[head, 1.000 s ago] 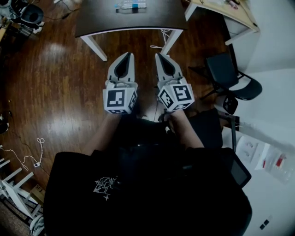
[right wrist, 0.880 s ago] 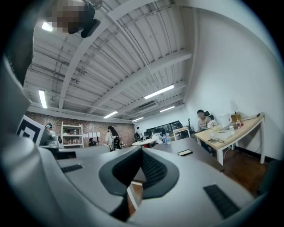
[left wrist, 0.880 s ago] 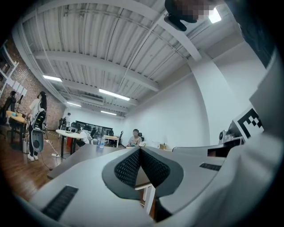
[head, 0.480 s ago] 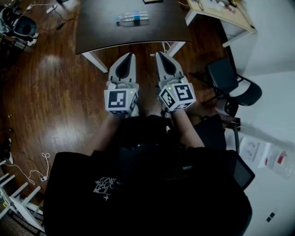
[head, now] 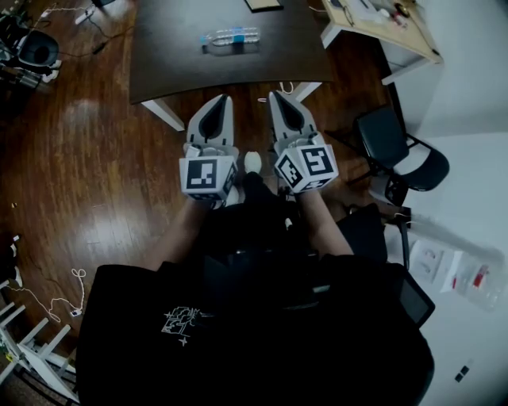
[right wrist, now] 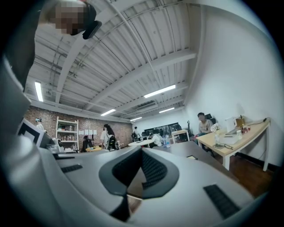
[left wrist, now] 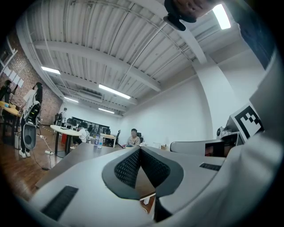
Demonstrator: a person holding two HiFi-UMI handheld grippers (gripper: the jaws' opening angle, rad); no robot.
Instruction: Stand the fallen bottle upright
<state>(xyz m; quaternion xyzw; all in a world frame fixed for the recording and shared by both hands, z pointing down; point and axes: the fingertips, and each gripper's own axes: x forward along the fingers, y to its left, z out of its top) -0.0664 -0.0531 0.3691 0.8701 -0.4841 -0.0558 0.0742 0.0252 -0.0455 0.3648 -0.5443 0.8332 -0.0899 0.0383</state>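
Note:
A clear plastic bottle (head: 230, 36) with a blue label lies on its side on the dark table (head: 175, 55) at the top of the head view. My left gripper (head: 222, 98) and right gripper (head: 275, 94) are held side by side, level, pointing at the table. Both stop just short of its near edge, well away from the bottle. Both are shut with nothing between the jaws; in each gripper view the black pads (left wrist: 133, 166) (right wrist: 150, 170) meet at the tip. Far ahead over the table top, the left gripper view shows a small bottle shape (left wrist: 96, 142).
A light wooden desk (head: 381, 20) with small items stands at the upper right, and a black chair (head: 397, 139) right of my right gripper. White table legs (head: 163, 111) stand below the table edge. Cables lie on the wood floor (head: 71, 285) at left. People sit farther back in the room.
The table and bottle have slid lower in the head view, nearer to me. Both grippers stay shut, side by side, and have advanced toward the table edge.

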